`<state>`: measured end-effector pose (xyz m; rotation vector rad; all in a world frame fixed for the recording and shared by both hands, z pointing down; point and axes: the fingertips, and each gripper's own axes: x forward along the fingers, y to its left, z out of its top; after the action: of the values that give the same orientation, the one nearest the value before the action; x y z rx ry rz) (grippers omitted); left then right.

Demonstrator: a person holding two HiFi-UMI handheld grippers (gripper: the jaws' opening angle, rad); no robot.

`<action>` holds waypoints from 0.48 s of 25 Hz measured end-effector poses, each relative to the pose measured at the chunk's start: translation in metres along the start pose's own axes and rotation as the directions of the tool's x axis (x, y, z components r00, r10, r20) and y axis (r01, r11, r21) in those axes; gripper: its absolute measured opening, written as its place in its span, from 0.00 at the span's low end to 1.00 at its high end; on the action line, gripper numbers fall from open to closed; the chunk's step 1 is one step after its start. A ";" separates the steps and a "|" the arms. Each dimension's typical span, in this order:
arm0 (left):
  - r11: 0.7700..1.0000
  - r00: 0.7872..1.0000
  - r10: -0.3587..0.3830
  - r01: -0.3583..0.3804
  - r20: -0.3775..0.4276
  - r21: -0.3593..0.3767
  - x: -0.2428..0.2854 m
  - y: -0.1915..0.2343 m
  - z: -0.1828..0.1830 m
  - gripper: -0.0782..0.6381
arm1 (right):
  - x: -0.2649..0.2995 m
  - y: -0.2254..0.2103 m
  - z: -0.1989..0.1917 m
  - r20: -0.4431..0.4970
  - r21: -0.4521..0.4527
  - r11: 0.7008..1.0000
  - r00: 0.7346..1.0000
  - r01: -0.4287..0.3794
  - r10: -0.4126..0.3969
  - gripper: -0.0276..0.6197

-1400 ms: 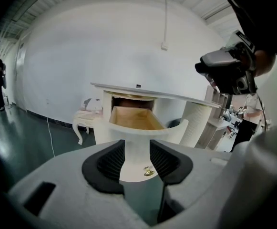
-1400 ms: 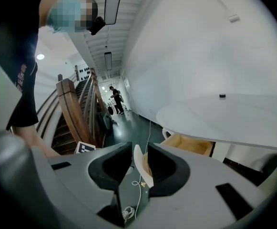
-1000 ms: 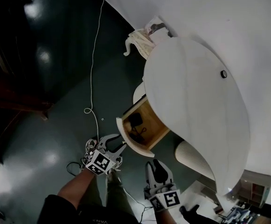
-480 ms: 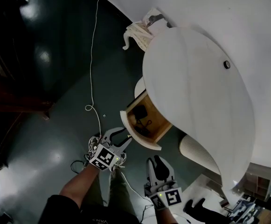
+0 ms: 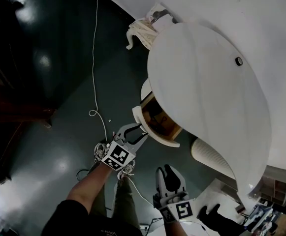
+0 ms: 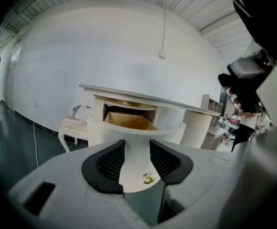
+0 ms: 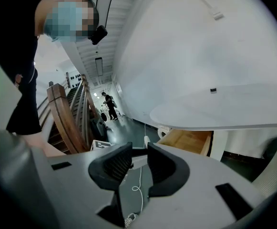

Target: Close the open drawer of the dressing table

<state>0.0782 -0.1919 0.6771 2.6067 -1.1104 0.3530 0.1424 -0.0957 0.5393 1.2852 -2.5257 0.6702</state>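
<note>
The white dressing table (image 5: 206, 82) has a wooden drawer (image 5: 158, 116) that stands partly out from under its top. My left gripper (image 5: 140, 132) is at the drawer's curved white front (image 5: 155, 134), fingertips against or just short of it. In the left gripper view the front (image 6: 133, 142) fills the gap between the open jaws of the left gripper (image 6: 137, 151), with its gold knob (image 6: 148, 179) low between the pads. My right gripper (image 5: 165, 170) hangs back near my body, open and holding nothing. From the right gripper (image 7: 139, 159) the drawer (image 7: 188, 141) shows from the side, under the table top.
A white cable (image 5: 94, 82) trails over the dark glossy floor. An ornate white stool (image 5: 140, 33) stands beside the table at the wall. A ribbed white pedestal (image 5: 209, 156) sits under the table's right side. A wooden staircase (image 7: 66, 123) rises at the left.
The drawer has slid further in under the table top. My left gripper has moved toward the table along with the drawer front. The right gripper has stayed put.
</note>
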 end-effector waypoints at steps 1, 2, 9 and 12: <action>1.000 1.000 -0.002 0.002 0.003 0.002 0.004 0.001 0.002 0.34 | -0.001 0.000 0.000 0.001 0.001 1.000 1.000 0.005 -0.005 0.20; 1.000 1.000 -0.005 0.005 0.005 0.002 0.009 0.003 0.003 0.33 | -0.002 0.000 -0.001 0.003 0.002 1.000 1.000 0.011 -0.011 0.20; 0.999 0.999 -0.032 0.032 0.002 0.009 0.037 0.011 0.010 0.34 | -0.009 0.000 -0.001 0.017 0.015 0.998 0.998 0.059 -0.060 0.20; 0.999 0.999 -0.043 0.043 -0.005 0.021 0.043 0.015 0.012 0.33 | -0.008 0.002 -0.002 0.021 0.023 0.997 0.997 0.073 -0.073 0.20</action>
<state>0.0971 -0.2347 0.6827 2.6426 -1.0526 0.3625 0.1454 -0.0881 0.5374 1.3926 -2.4816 0.6739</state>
